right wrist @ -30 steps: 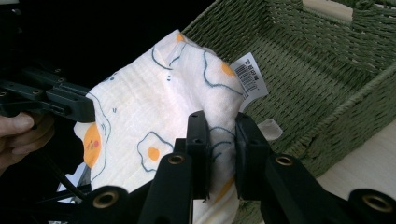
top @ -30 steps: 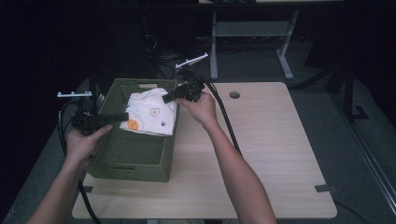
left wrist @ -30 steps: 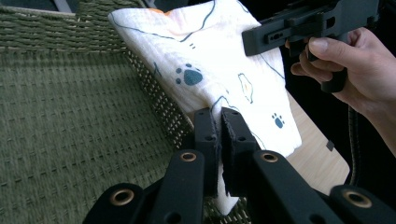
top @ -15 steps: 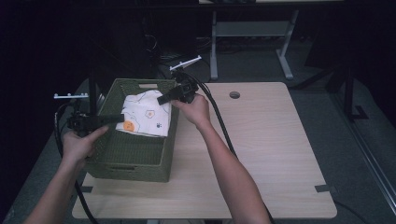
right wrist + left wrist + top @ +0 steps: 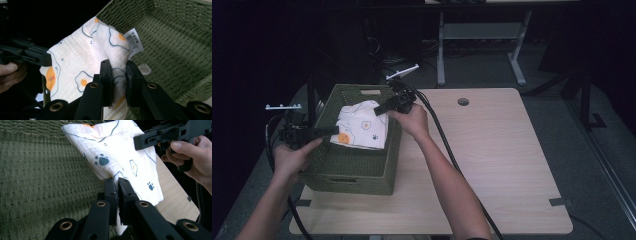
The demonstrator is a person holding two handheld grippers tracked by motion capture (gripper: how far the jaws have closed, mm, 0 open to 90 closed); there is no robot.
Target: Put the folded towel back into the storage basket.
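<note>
Both grippers, left [image 5: 332, 131] and right [image 5: 379, 110], are clamped on a printed cloth [image 5: 362, 127] stretched over the green basket [image 5: 352, 172] at the frame's left. The thin fabric could slip from one grip, or snag the basket's woven rim while going in.

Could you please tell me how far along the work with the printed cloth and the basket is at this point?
Done: both grips are made. The left hand-held gripper and the right hand-held gripper are each shut on an edge of the printed cloth. In hand: the cloth hangs between them over the green woven basket. Left, as far as I can judge: laying it in the basket or lifting it clear, then letting go.
</note>
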